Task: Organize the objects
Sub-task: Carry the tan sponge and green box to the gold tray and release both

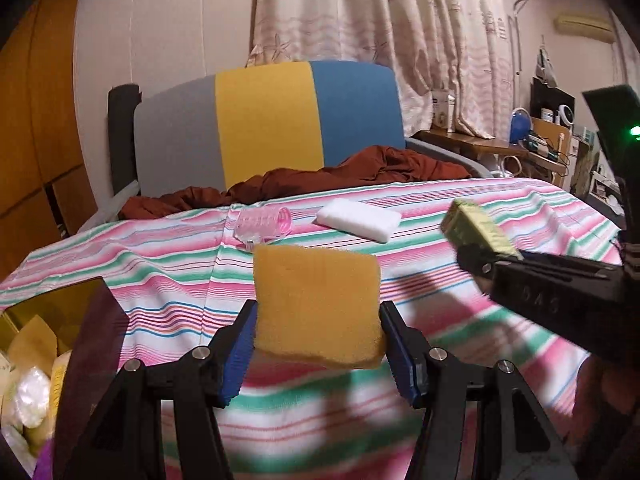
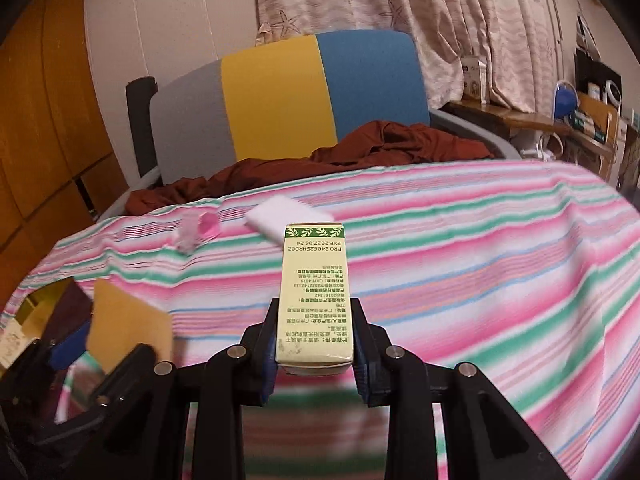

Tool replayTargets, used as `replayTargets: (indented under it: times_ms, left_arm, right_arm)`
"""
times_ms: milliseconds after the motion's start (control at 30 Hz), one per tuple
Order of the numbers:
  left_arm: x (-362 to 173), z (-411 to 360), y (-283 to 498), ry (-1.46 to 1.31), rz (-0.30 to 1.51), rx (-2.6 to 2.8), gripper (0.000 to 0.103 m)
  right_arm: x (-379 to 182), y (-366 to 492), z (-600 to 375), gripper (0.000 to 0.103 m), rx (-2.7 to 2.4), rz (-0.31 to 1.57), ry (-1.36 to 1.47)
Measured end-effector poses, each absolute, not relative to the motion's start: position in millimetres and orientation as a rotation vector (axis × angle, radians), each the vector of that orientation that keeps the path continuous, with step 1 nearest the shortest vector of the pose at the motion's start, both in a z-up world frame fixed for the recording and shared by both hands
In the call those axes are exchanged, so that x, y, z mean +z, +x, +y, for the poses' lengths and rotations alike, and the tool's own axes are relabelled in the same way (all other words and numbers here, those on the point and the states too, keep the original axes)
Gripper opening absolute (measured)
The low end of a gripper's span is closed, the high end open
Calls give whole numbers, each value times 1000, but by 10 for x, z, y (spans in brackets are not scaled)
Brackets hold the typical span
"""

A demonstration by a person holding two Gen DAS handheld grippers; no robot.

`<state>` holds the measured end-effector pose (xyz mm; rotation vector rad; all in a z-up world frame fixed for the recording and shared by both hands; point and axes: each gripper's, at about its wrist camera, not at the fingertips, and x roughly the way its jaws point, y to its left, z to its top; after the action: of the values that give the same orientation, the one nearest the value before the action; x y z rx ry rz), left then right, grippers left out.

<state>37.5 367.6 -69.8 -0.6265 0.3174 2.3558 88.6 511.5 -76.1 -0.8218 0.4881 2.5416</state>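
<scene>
Left gripper (image 1: 318, 354) clamped on an orange-yellow sponge (image 1: 316, 306), blue pads pressed on its two side edges, sponge lifted above the striped cloth (image 1: 460, 312) that covers the table. Right gripper (image 2: 314, 354) closed tight on a pale-yellow carton (image 2: 314, 292) with a green leaf band at its far end and printed text on top; carton sticks out forward between the fingers, also off the cloth. In the left wrist view the right gripper comes in from the right of the sponge with the carton (image 1: 478, 230) tilted up. In the right wrist view the sponge (image 2: 128, 334) sits low to the left of the carton, blurred. Left of the sponge, at the table's near corner, a dark tinted box (image 1: 60, 320) with bags and packets inside, contents hard to tell. Just beyond the sponge, a clear pink tube (image 1: 264, 222) lies on its side on the cloth. Beyond and right of the sponge, a white flat block (image 1: 360, 220) lies on the cloth, apart from the tube. Behind the table, rust-brown fabric (image 1: 360, 172) piled on a chair (image 1: 264, 120) with grey, yellow and blue back panels. Farthest back, patterned curtain (image 1: 380, 20) and a cluttered desk (image 1: 480, 144) right of the chair.
</scene>
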Motion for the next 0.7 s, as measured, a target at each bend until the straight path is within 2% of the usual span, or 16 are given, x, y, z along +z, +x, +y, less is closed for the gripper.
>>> replayTargets:
  times_ms: [433,700]
  left_arm:
    - [-557,3185,787,-548,251,2327,60]
    - [-202,2505,935,-543,70,2336,60]
  right_arm:
    - [-821,1217,4677,30,2532,693,-841]
    - [-687,1223,4312,30,2597,708,-824]
